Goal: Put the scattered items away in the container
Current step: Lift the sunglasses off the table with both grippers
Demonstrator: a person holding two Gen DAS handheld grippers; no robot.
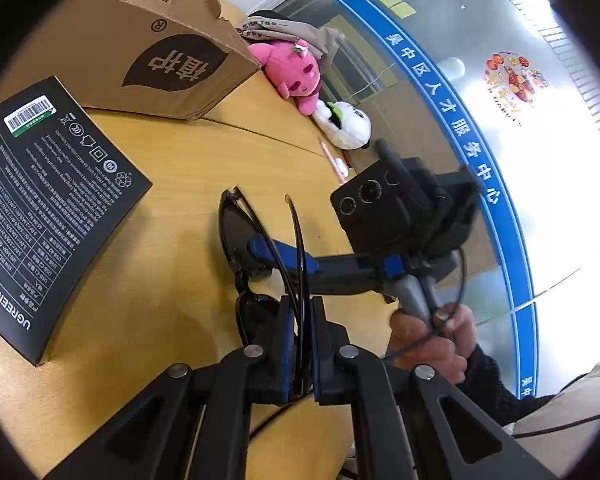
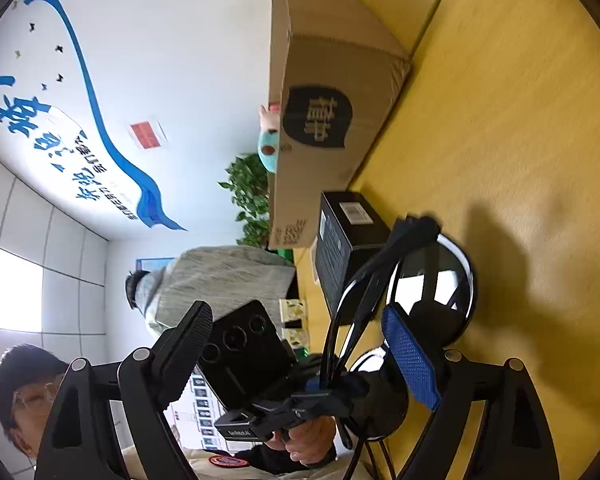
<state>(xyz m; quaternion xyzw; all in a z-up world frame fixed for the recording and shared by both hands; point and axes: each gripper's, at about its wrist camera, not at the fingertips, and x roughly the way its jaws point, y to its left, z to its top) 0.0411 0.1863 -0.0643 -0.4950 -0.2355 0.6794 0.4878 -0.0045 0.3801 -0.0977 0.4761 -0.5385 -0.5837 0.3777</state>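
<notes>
Sunglasses (image 1: 252, 264) temples pinched in closed left tool (image 1: 300, 344), right tool (image 2: 300, 344) spread wide

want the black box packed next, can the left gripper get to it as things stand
Probably not yet: the left gripper is shut on the sunglasses' arms. The black box lies close by on open table, nothing between.

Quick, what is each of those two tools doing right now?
Left tool: closed on the arms of the sunglasses.
Right tool: open, one blue pad against the sunglasses lens, gripping nothing.
</notes>
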